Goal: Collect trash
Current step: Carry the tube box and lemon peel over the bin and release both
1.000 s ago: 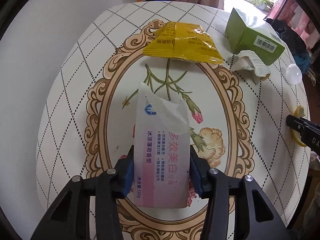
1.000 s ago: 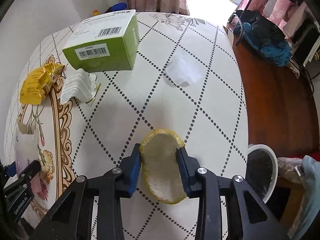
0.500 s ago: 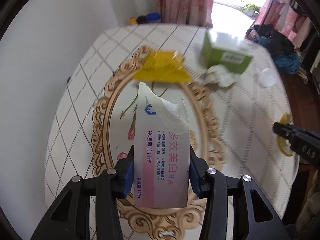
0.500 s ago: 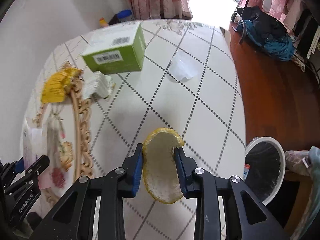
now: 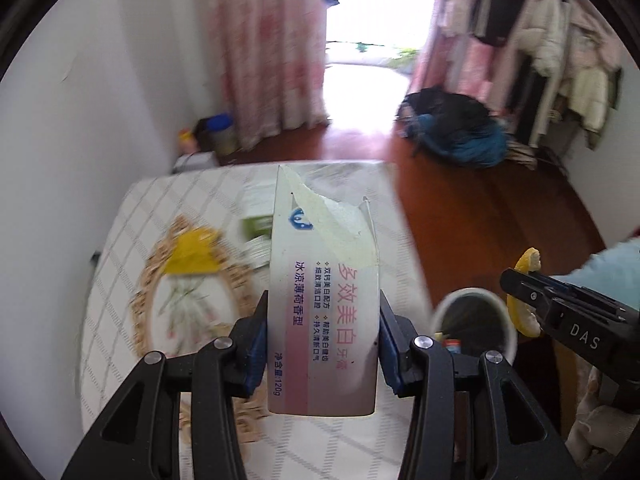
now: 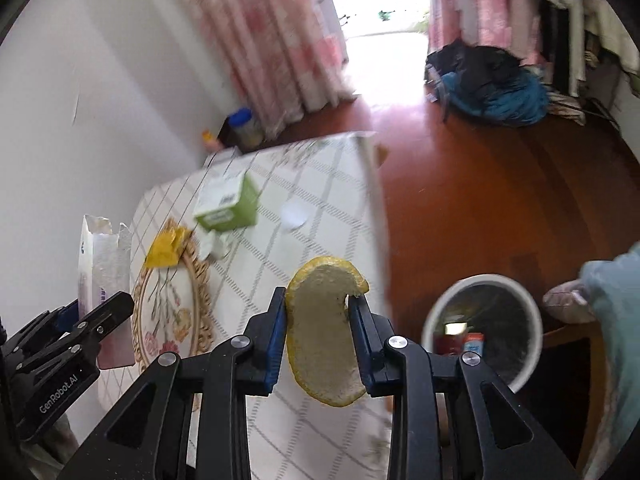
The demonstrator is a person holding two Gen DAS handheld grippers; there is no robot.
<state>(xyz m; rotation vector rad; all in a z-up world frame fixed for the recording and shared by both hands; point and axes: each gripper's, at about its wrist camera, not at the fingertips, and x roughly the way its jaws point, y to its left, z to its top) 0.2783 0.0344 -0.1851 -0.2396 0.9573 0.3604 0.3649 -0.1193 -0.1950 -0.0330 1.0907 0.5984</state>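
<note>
My left gripper is shut on a torn white and pink toothpaste box, held upright high above the table. The same box shows at the left of the right wrist view. My right gripper is shut on a curved yellow citrus peel, lifted over the table's right edge. That peel and the right gripper show at the right of the left wrist view. A white-rimmed trash bin stands on the floor to the right, with some items inside.
On the table lie a yellow wrapper, a green box, crumpled white paper and a small clear cup. Red-brown floor, a pile of clothes and pink curtains lie beyond. A light blue sleeve is at the right.
Both grippers have risen well above the table with their loads and swung right; the table looks smaller, and the trash bin and floor have come into the left view.
</note>
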